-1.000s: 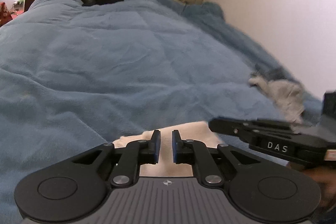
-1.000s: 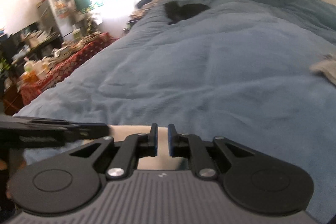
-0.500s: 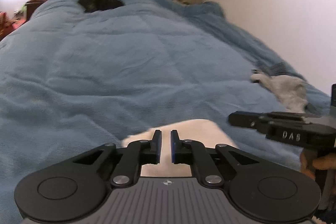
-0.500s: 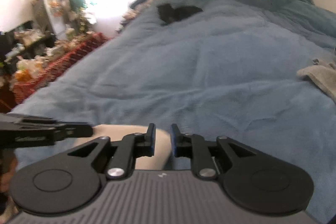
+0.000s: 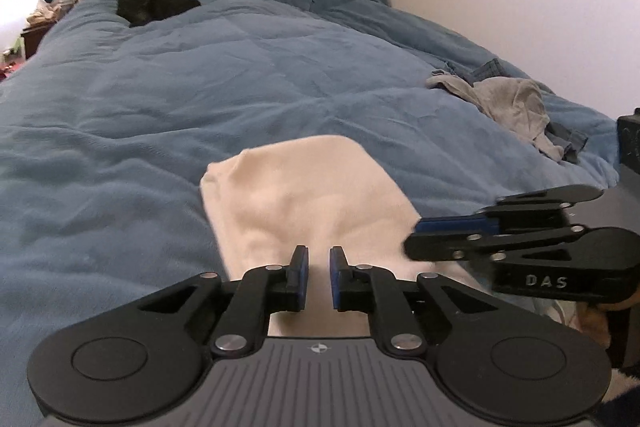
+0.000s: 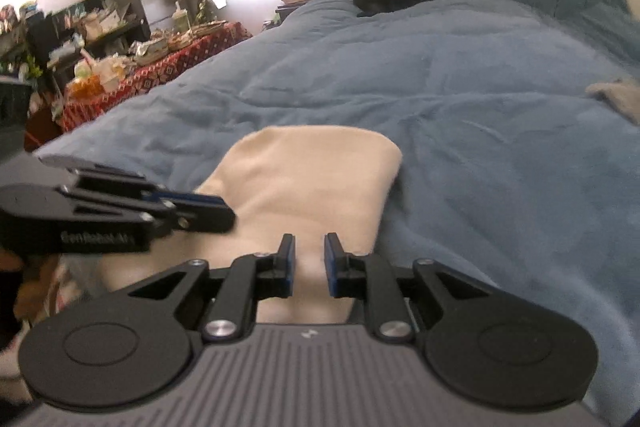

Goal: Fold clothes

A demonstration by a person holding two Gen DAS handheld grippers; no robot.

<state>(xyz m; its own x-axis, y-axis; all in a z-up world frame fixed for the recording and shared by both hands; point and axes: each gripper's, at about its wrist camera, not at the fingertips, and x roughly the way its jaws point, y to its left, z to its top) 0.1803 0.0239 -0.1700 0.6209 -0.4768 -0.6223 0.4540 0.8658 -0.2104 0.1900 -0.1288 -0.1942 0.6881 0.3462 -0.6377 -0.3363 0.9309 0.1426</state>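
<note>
A cream folded cloth lies on the blue bedspread at the near edge of the bed; it also shows in the right wrist view. My left gripper hovers over its near end, jaws slightly apart with nothing between them. My right gripper hovers over the same cloth, jaws slightly apart and empty. Each gripper shows from the side in the other's view, the right one and the left one.
A crumpled grey garment lies on darker clothes at the bed's right edge by the wall. A black item lies at the far end of the bed. A cluttered table with a red cloth stands left of the bed.
Both grippers have pulled back and risen, so more of the cream cloth shows flat on the bed. Their jaws have opened a little and no longer pinch the cloth.
</note>
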